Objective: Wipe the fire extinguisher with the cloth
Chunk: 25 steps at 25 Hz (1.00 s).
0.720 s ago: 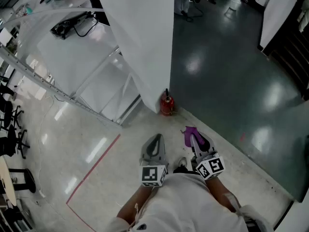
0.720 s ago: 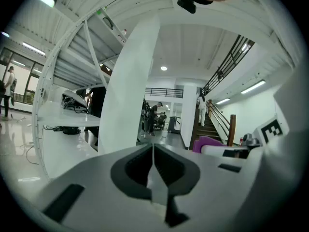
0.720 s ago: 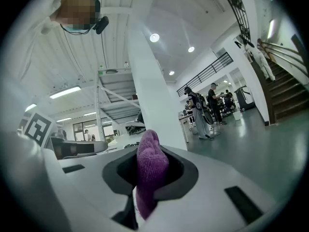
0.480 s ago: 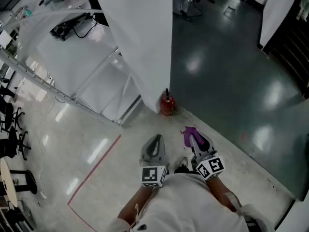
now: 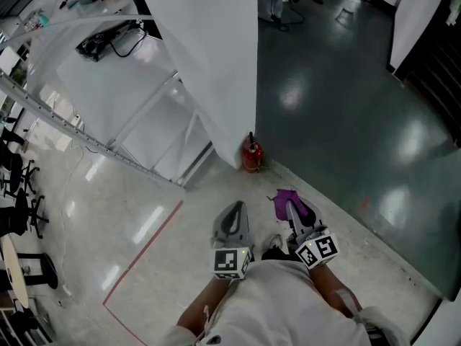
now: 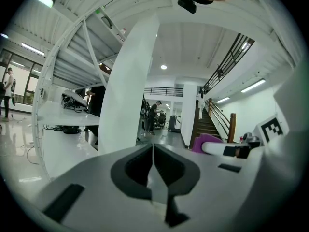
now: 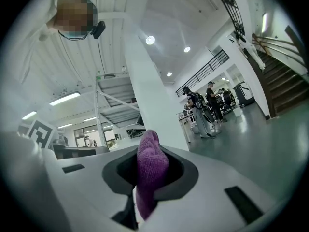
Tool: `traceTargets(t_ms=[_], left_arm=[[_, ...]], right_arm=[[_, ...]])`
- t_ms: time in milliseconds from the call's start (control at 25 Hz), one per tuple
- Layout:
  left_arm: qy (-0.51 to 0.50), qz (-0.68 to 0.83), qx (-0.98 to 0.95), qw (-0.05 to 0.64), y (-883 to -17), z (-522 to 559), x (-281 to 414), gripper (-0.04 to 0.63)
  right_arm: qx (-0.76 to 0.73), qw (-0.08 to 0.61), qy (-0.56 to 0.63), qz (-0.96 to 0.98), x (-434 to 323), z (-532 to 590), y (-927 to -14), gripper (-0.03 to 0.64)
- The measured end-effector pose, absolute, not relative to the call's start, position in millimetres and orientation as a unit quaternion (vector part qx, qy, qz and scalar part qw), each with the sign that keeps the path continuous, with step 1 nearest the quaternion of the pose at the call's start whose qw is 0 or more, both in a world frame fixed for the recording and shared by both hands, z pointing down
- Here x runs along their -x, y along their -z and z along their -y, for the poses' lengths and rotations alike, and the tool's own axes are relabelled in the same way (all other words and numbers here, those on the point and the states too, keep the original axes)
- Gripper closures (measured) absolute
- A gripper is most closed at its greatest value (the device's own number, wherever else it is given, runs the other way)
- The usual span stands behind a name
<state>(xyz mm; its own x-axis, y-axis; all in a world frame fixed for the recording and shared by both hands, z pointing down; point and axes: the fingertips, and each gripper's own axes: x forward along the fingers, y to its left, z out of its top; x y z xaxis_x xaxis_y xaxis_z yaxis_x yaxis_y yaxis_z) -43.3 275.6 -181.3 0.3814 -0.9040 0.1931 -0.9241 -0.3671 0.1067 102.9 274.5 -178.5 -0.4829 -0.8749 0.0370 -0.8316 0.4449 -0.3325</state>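
Observation:
A small red fire extinguisher stands on the floor at the foot of a white pillar, ahead of both grippers. My right gripper is shut on a purple cloth, which bulges up between its jaws in the right gripper view as the purple cloth. My left gripper is shut with nothing in it; in the left gripper view its jaws meet in a thin line at the left gripper. Both grippers hang well short of the extinguisher. The extinguisher does not show in either gripper view.
A white table with black gear on it stands at the left behind a slanted white metal frame. A red line is taped on the pale floor. Dark glossy floor spreads to the right. A staircase rises far ahead.
Both grippers and the cloth have slid slightly lower in the head view; otherwise nothing has visibly changed.

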Motion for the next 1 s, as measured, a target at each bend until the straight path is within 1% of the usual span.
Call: traceTargets(t_ms=[600, 800, 1000], left_arm=[[-0.048, 0.564, -0.82, 0.091, 155.3, -231.1, 4.7, 0.58], [-0.05, 0.557, -0.825, 0.082, 143.9, -195.8, 18.4, 0.58], [-0.057, 0.525, -0.844, 0.089, 119.8, -148.2, 43.7, 0.58]], right_arm=[[0.478, 0.055, 0.141, -0.865, -138.2, -226.5, 150.2, 0.554], [0.486, 0.063, 0.141, -0.86, -129.9, -192.8, 139.5, 0.554], [0.509, 0.059, 0.136, -0.848, -107.3, -157.7, 126.7, 0.554]])
